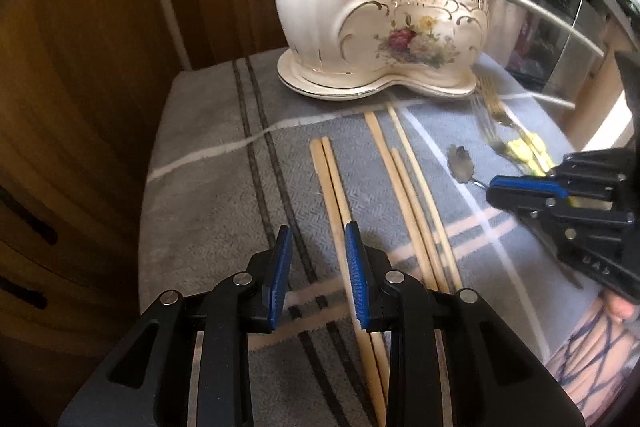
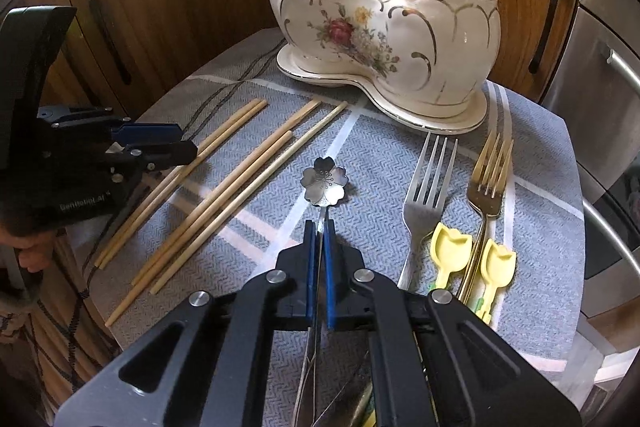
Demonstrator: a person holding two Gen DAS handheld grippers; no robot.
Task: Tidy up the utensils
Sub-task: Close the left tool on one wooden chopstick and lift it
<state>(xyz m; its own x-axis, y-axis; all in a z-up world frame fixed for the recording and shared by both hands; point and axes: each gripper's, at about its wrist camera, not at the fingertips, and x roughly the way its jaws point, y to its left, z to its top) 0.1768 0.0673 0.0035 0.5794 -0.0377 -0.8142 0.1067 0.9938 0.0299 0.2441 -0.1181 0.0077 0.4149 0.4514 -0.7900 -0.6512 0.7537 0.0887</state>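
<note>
My right gripper (image 2: 319, 227) has its jaws clamped on the flower spoon (image 2: 324, 181) stem, centre frame. I should lift straight, toward the ceramic holder (image 2: 384, 27) above. Left gripper (image 1: 318, 255) jaws hang part-open, empty, over the chopsticks (image 1: 340, 195).

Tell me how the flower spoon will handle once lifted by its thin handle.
The spoon looks stiff, polished metal, so it may slip. The right tool pinches only its thin handle, so the flower bowl could swing down.
</note>
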